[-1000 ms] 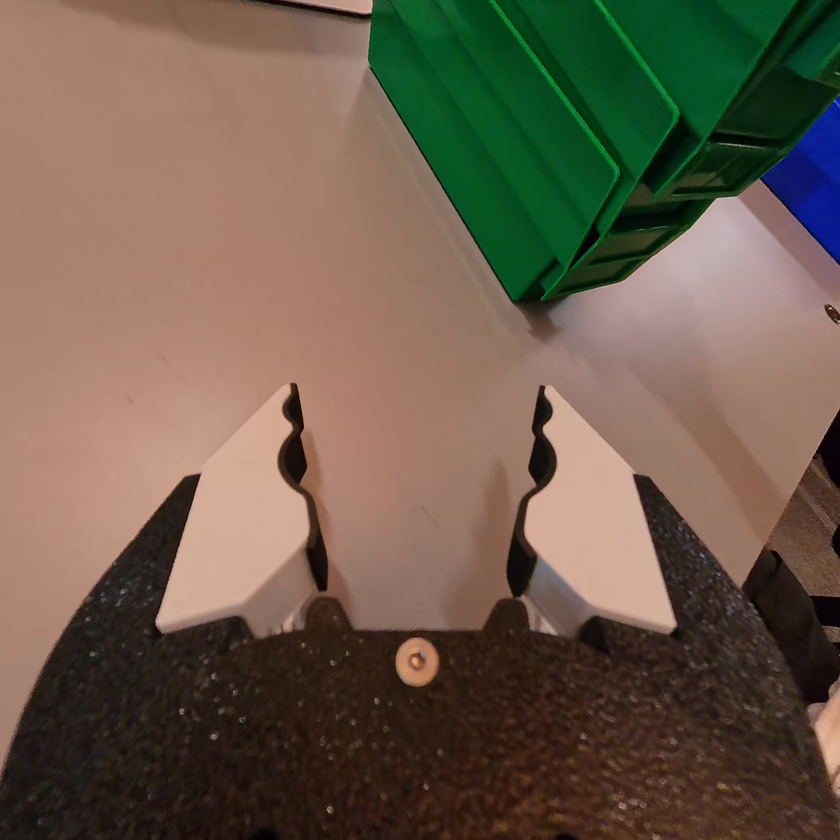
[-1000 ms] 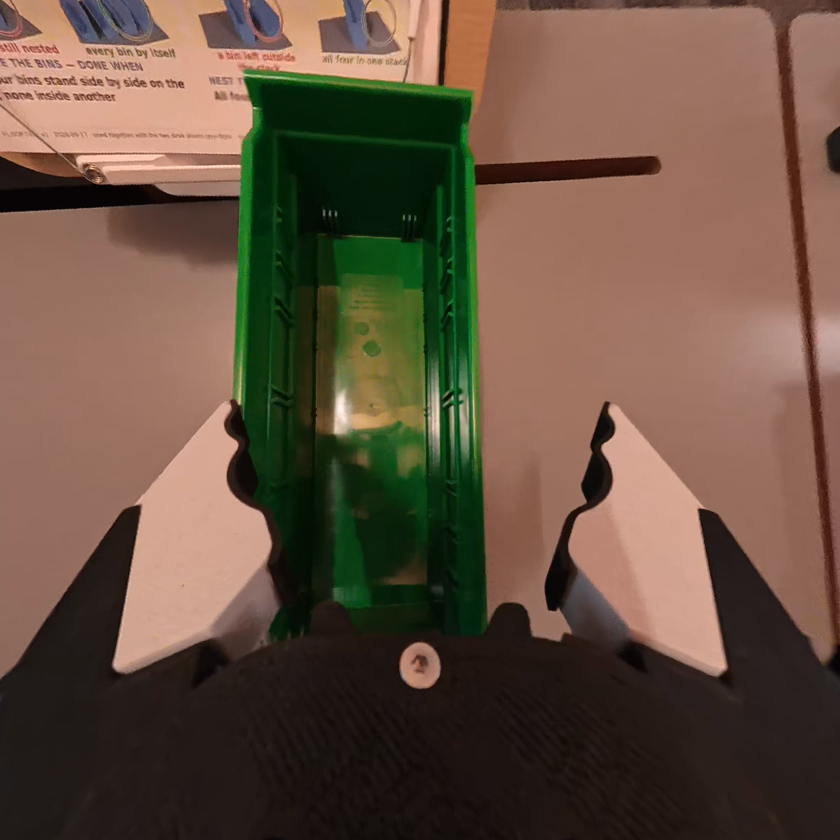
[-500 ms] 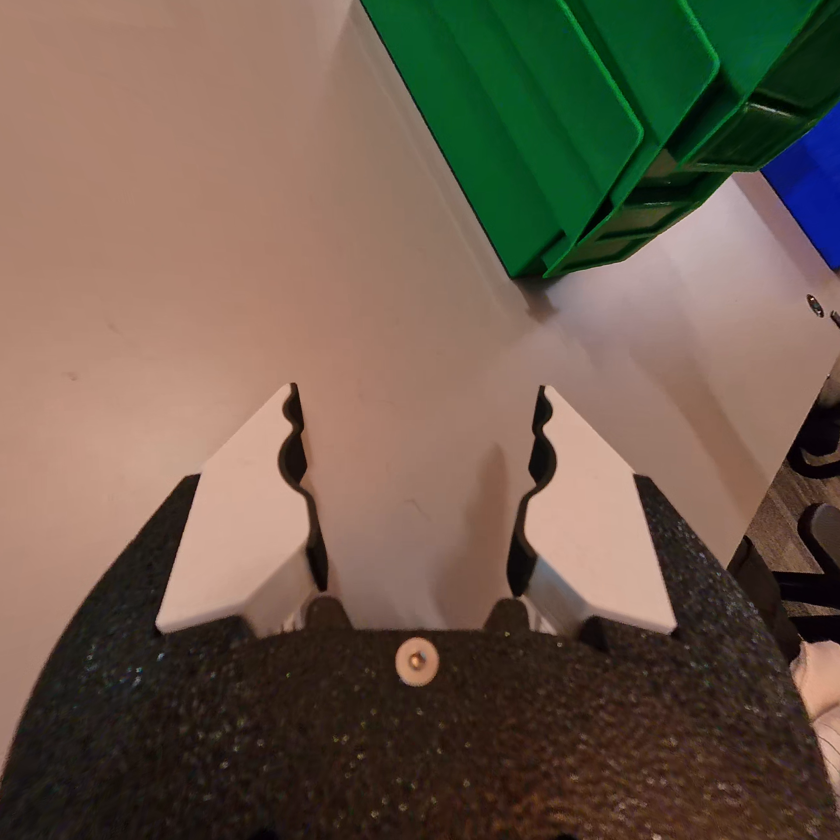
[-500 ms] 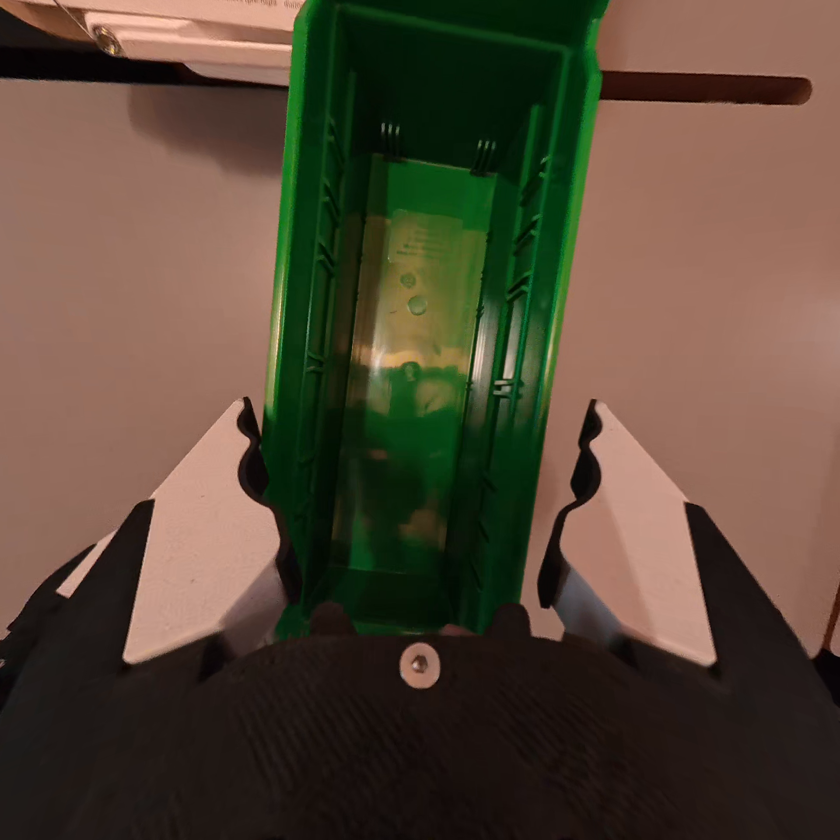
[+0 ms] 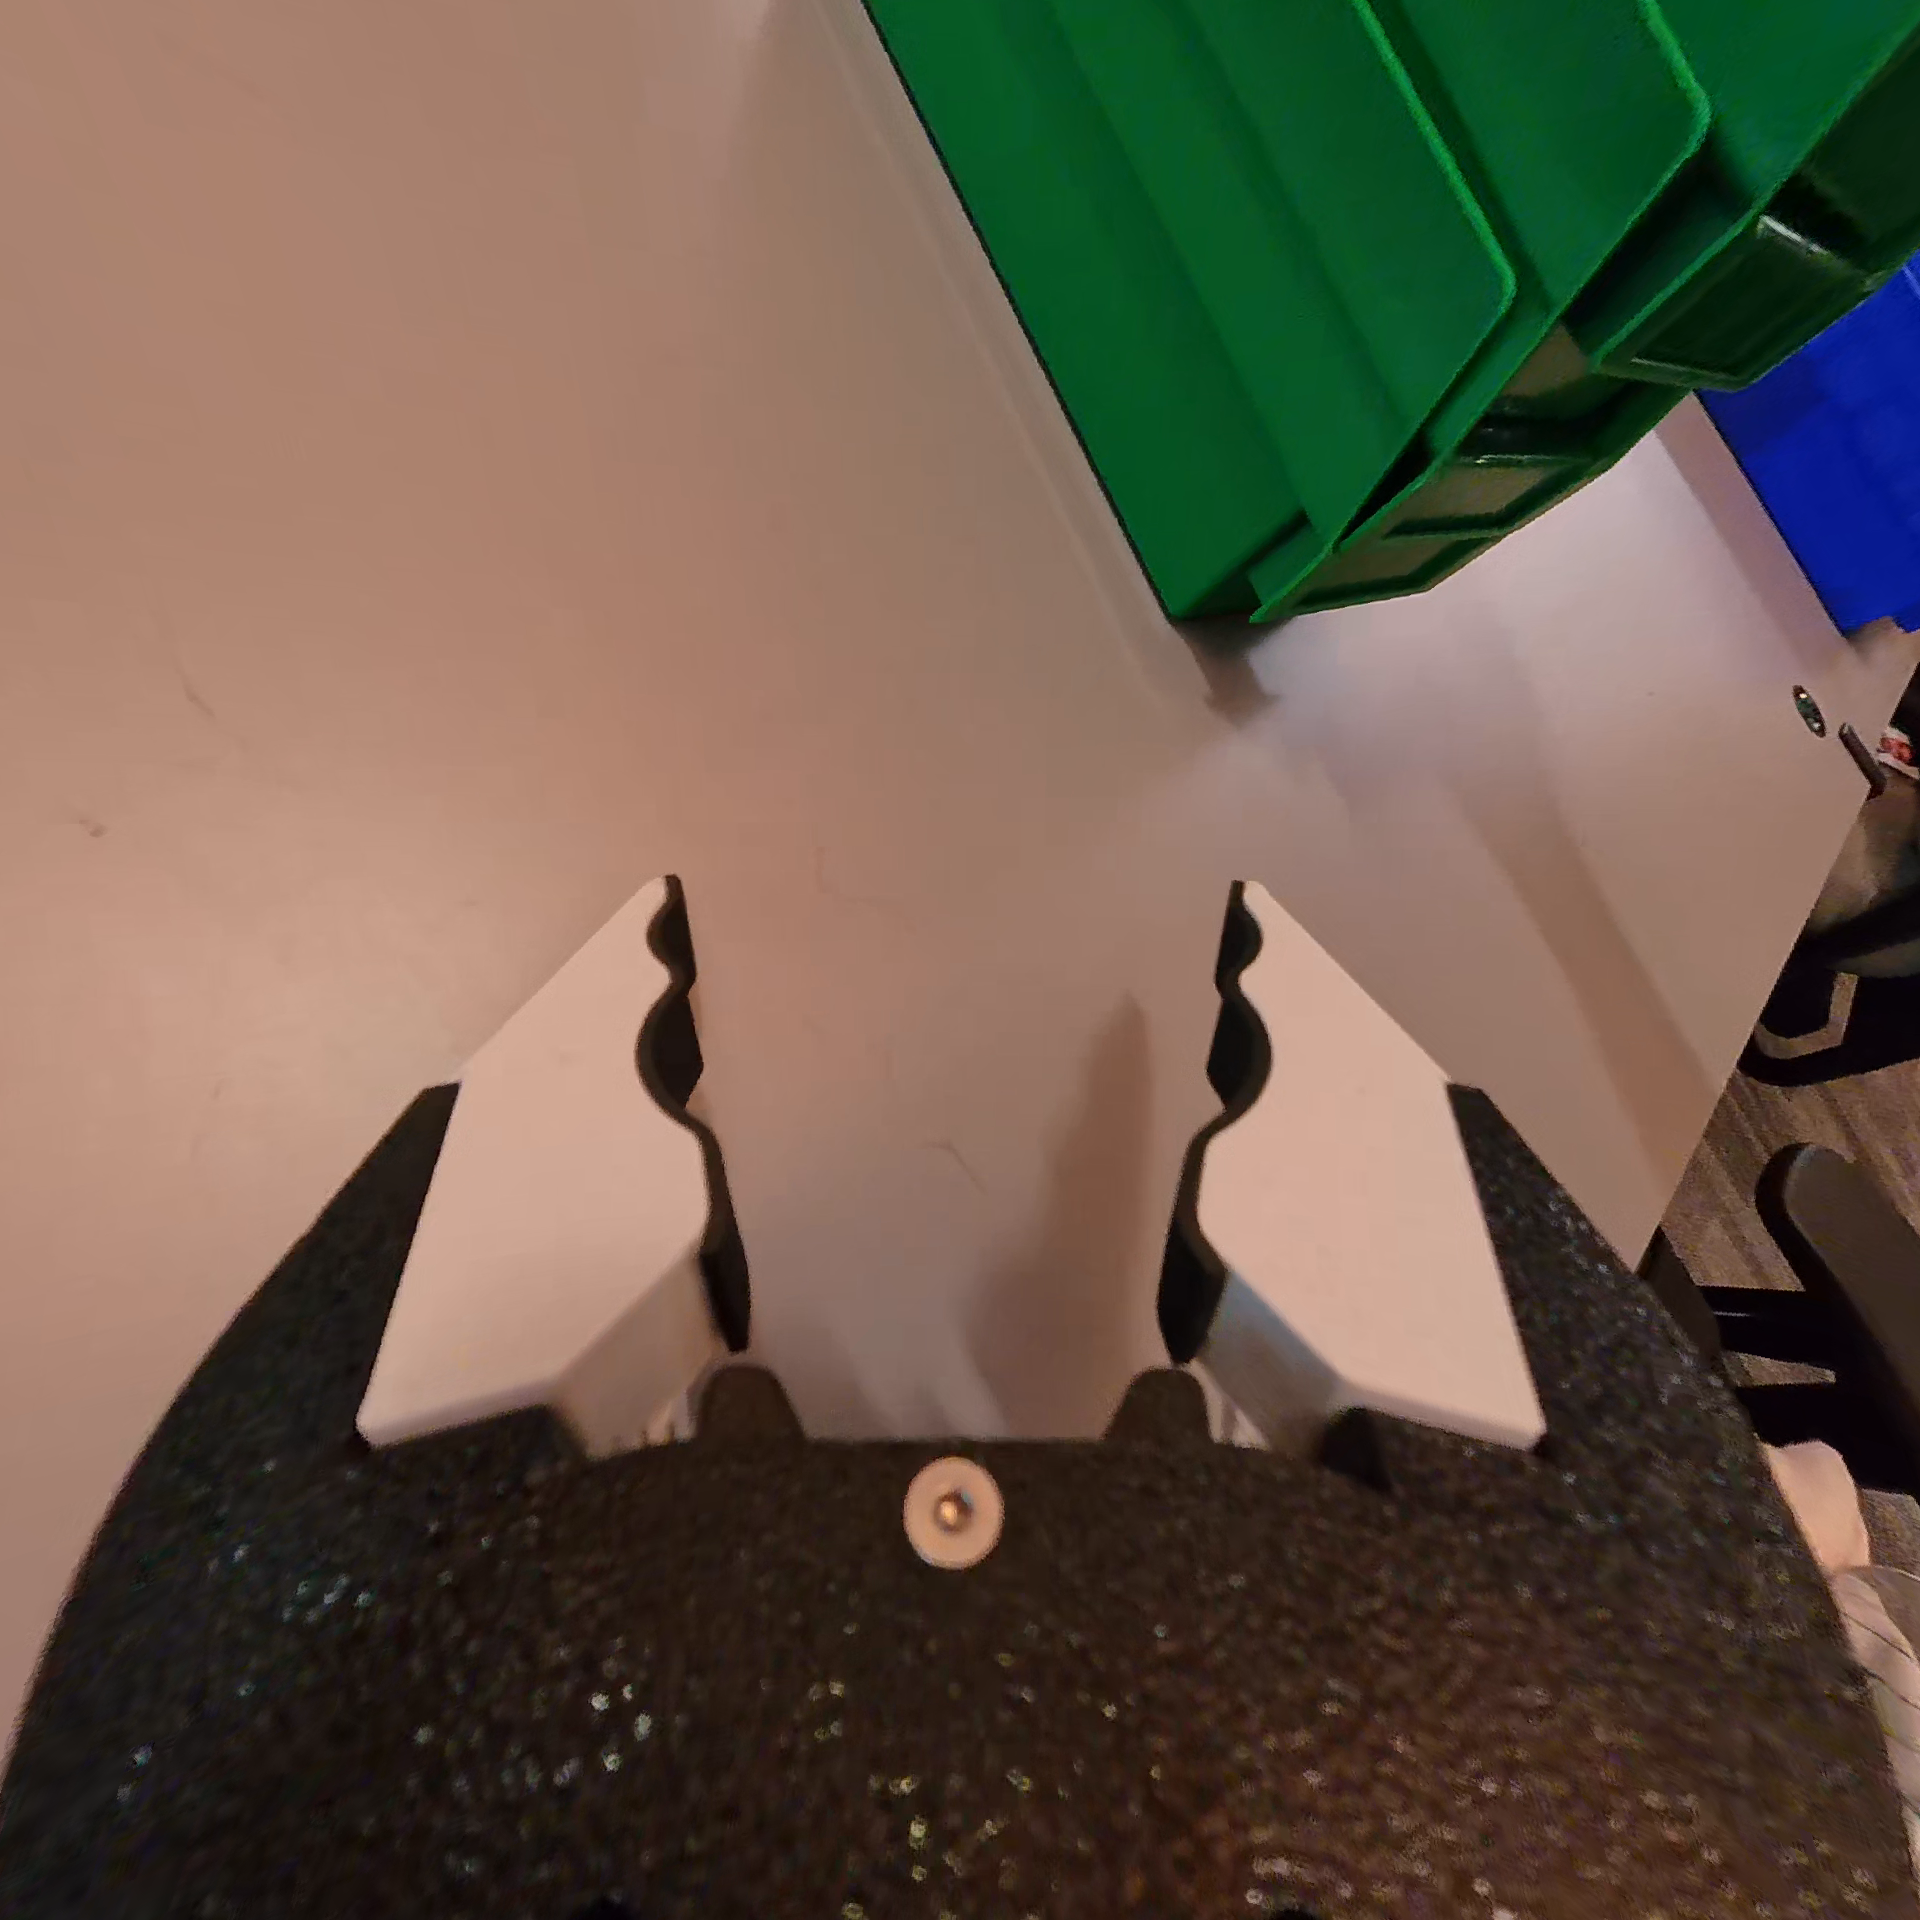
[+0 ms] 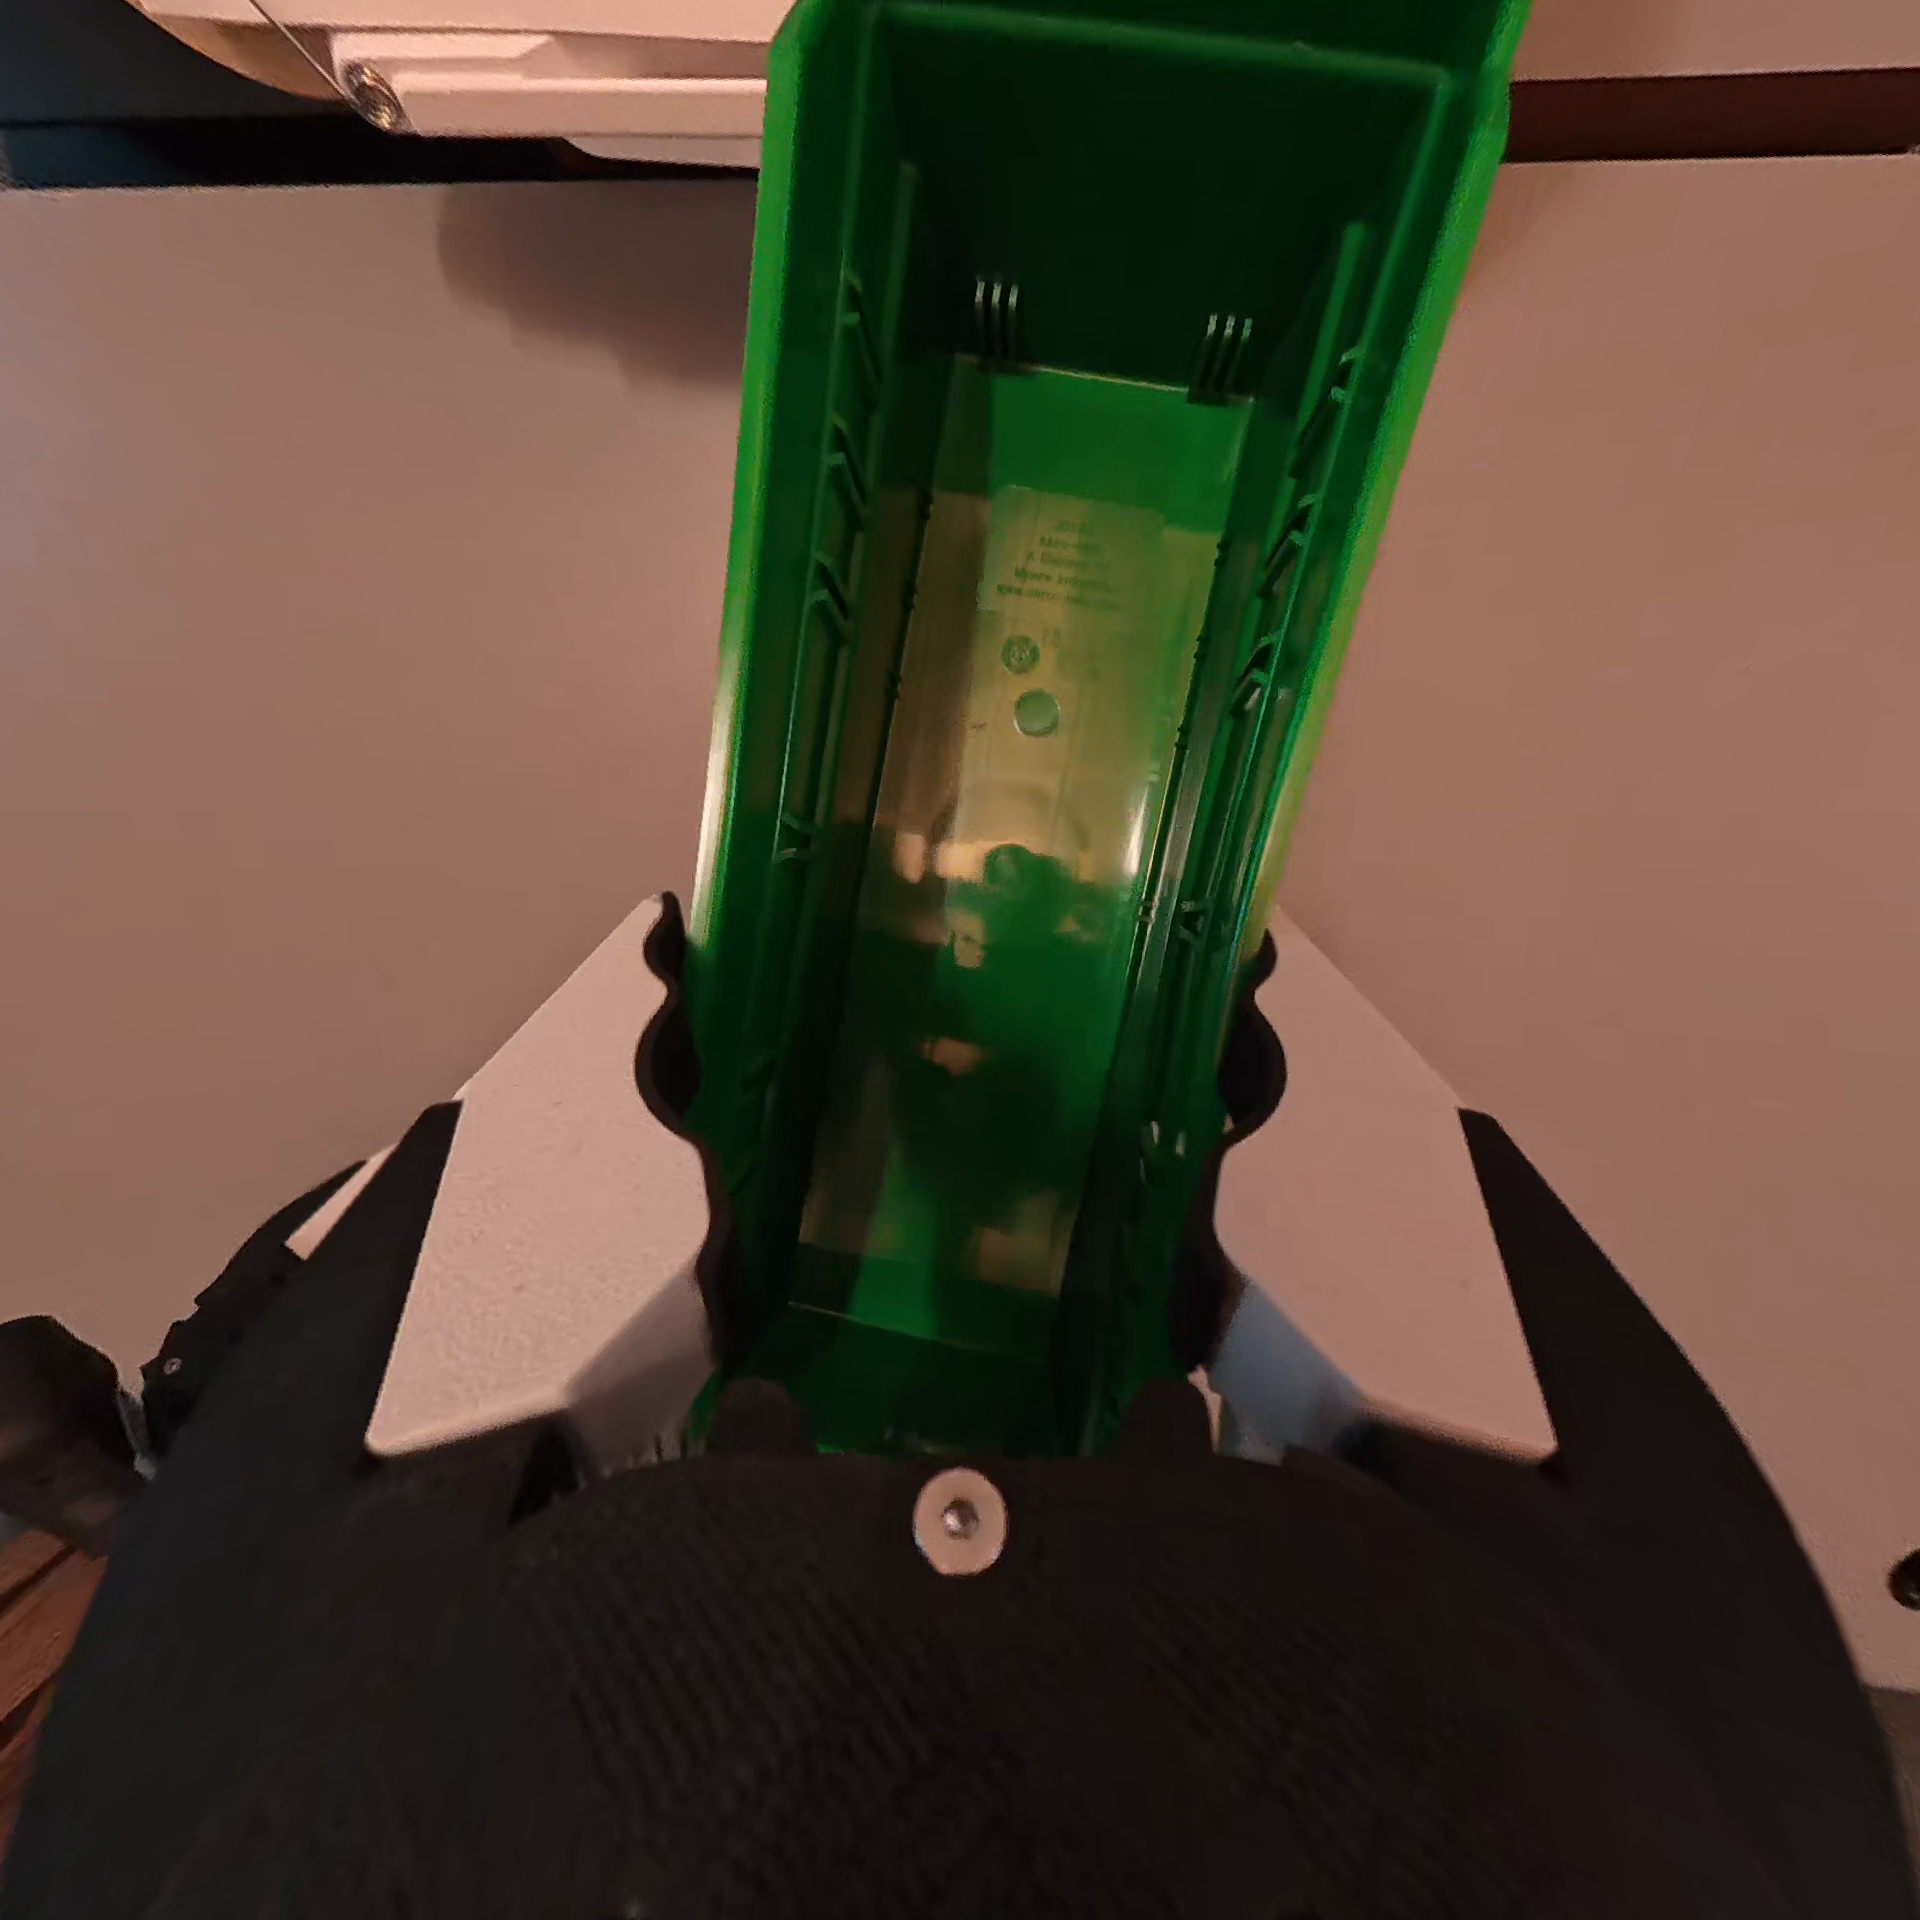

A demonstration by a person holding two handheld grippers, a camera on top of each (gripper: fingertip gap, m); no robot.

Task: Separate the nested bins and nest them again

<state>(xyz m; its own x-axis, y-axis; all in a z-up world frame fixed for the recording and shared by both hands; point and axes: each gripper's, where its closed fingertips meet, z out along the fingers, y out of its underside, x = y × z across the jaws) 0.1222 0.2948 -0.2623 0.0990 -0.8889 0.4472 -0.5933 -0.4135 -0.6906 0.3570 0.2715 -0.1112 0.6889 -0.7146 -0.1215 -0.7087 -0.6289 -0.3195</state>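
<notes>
In the right wrist view a single green bin [image 6: 1049, 644] stands open side up on the pale table, its long axis pointing away from me. My right gripper [image 6: 961, 925] is shut on the green bin, its two pads pressed against the outsides of the two long walls near the near end. In the left wrist view a stack of nested green bins [image 5: 1351, 270] lies at the upper right. My left gripper [image 5: 954, 883] is open and empty over bare table, below and left of that stack.
A blue bin [image 5: 1849, 468] sits behind the green stack at the right edge. The table's right edge [image 5: 1704, 1122] drops to floor and dark chair parts. A white clipboard-like sheet holder [image 6: 499, 94] lies at the table's far side.
My right gripper moved forward around the single green bin and closed on its side walls. My left gripper stayed open and drifted slightly, with the green stack shifting up and right in its view.
</notes>
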